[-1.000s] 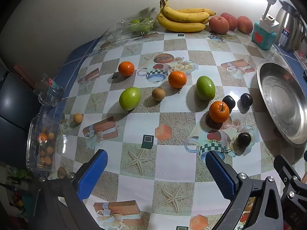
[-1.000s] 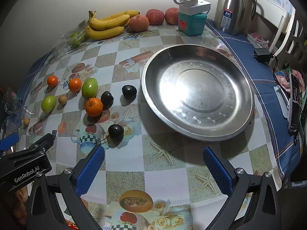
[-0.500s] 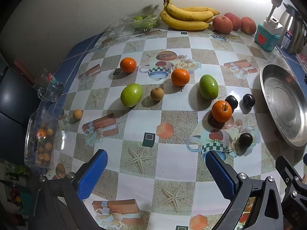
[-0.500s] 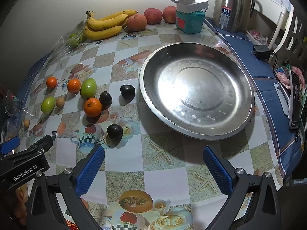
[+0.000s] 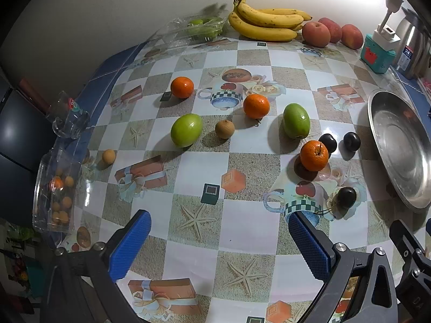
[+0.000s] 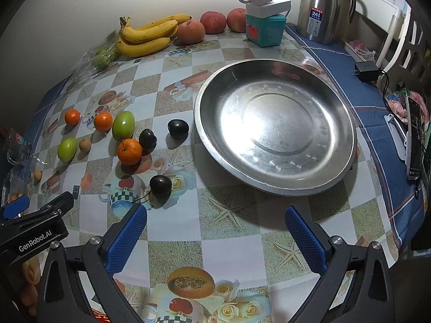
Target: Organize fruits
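Loose fruit lies on the checked tablecloth: three oranges, the nearest (image 5: 314,155) (image 6: 129,151), two green fruits (image 5: 186,130) (image 5: 296,120), a small brown fruit (image 5: 224,129), and three dark plums, one (image 5: 346,195) (image 6: 160,186) closest to the grippers. A large steel plate (image 6: 274,123) (image 5: 398,145) stands empty on the right. My left gripper (image 5: 219,242) is open and empty above the near table. My right gripper (image 6: 215,231) is open and empty, in front of the plate.
Bananas (image 5: 266,21) and peaches (image 5: 316,33) lie along the back wall beside a bag of green fruit (image 5: 202,27). A teal box with a charger (image 6: 265,27) and a steel thermos (image 6: 323,8) stand at the back right. A clear box of small fruit (image 5: 56,188) sits at the left edge.
Both grippers have moved slightly forward and lower toward the table, so the fruit looks a little nearer. No fruit has moved. Both stay open.
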Demonstrator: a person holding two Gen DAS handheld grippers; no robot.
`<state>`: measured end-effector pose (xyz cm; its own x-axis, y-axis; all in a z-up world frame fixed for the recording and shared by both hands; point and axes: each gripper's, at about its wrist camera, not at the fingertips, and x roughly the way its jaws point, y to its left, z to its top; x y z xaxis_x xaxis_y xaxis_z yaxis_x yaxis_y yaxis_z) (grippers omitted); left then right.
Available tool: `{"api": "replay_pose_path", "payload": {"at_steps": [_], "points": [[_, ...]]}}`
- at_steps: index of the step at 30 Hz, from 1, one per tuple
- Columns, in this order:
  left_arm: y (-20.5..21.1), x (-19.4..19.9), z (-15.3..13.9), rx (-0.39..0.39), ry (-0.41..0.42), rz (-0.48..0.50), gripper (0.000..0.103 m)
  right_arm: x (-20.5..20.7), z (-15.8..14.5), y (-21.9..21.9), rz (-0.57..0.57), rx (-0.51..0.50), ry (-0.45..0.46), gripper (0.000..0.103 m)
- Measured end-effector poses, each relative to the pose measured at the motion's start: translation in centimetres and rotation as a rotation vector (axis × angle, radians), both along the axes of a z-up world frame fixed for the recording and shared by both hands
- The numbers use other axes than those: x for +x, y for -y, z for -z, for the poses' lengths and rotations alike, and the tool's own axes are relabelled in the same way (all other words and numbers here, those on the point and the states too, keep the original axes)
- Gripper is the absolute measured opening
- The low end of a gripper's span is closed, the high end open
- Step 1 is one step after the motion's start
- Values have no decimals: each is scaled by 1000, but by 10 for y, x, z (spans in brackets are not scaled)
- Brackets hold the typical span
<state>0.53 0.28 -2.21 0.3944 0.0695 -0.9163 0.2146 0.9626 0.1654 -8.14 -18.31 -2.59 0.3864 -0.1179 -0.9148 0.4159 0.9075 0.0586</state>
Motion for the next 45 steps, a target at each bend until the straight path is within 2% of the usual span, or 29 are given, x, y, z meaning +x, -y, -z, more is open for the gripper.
{"api": "replay_pose_path", "payload": {"at_steps": [45], "points": [[-4, 2, 5, -11, -21, -21, 103, 0, 1, 2, -2, 3, 0, 102]]}}
